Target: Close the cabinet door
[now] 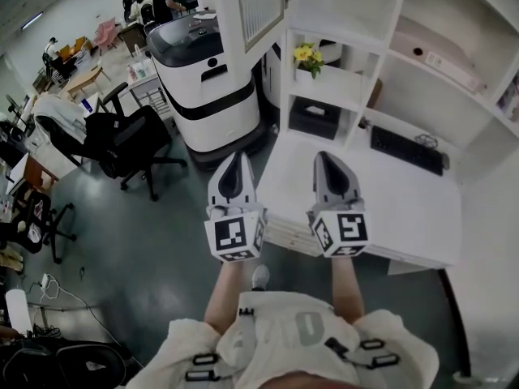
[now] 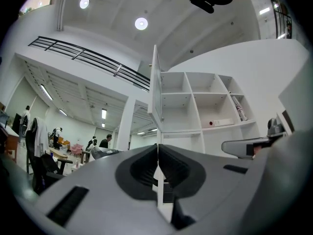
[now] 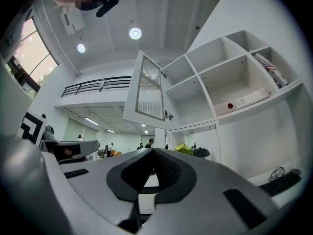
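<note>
Cabinet door (image 1: 261, 10) stands wide open above the tabletop's (image 1: 405, 209) far left corner, untouched, so all the closing is left to do. Left gripper (image 1: 235, 160) and right gripper (image 1: 328, 159) are clenched, seemingly on nothing, well short of it.

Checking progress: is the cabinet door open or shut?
Open. The cabinet door stands swung out, well away from the front of the white shelving.
</note>
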Available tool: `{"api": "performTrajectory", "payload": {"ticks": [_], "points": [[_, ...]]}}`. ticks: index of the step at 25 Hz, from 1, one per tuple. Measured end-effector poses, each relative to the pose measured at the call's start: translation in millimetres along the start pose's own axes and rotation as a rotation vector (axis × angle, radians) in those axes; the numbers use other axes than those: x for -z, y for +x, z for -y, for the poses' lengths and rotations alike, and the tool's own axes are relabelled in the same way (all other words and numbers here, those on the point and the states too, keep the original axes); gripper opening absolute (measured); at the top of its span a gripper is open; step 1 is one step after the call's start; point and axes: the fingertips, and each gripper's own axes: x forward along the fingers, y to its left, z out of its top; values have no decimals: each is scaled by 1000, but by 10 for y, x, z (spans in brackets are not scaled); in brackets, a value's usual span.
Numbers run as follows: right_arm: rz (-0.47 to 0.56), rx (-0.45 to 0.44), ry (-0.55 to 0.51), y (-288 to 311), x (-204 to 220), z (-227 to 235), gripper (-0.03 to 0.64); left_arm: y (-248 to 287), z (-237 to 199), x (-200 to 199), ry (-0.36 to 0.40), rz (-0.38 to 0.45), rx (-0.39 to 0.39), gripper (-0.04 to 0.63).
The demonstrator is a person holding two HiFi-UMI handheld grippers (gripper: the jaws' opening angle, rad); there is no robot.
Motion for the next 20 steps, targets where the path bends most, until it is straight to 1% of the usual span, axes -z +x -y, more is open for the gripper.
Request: {"api": "performTrajectory", "payload": {"ticks": [4,9,11,14,15,16,20], "points": [[-1,17,4,38,45,8,3,70,-29,-29,-4,10,11,6],[-5,39,26,39,100,66,3,130,-15,32,-8,-4,29,6],[-8,29,31,40,120,60,3,148,-2,45,-7,-7,37,6],[-29,-14,29,55,159,8,7,162,16,59,-5,-11,43,6],[-43,-30,30,61,185,-19,40,162,18,63,-4,-12,44,6],[-58,-49,31,73,218,-53,100,160,16,68,-3,-14,46,6],[-88,-97,59,144,360,-178,269,135,-43,98,-5,-23,36,6]]}}
